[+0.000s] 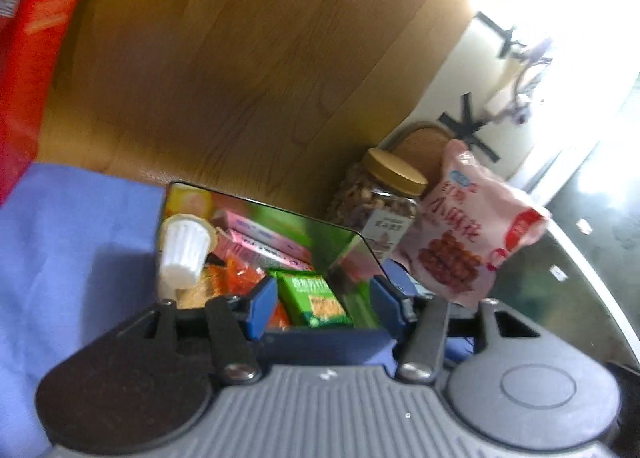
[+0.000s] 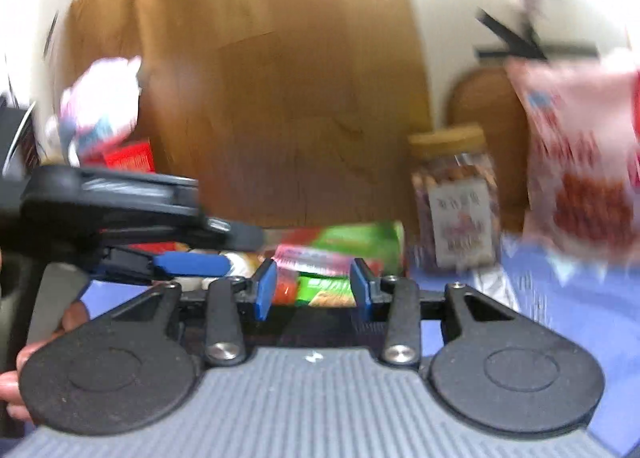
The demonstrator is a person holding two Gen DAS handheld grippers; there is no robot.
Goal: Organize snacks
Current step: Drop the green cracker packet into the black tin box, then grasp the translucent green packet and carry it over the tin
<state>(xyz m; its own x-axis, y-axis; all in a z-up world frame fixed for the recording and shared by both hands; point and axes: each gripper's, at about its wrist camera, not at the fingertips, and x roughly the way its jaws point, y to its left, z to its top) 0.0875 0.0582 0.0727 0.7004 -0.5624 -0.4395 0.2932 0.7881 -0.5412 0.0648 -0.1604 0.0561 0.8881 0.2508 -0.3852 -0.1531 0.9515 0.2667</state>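
Observation:
A shiny metal tin on the blue cloth holds several snacks: a green packet, pink boxes, orange packets and a white jelly cup. My left gripper is open and empty just above the tin's near edge. My right gripper is open and empty too, facing the tin from the front; this view is blurred. The left gripper shows at its left. A nut jar with a gold lid and a pink snack bag stand right of the tin.
A red box stands at the far left on the blue cloth. A wooden board rises behind the tin. A pink-and-white bag lies at the back left. The table's edge curves at the right.

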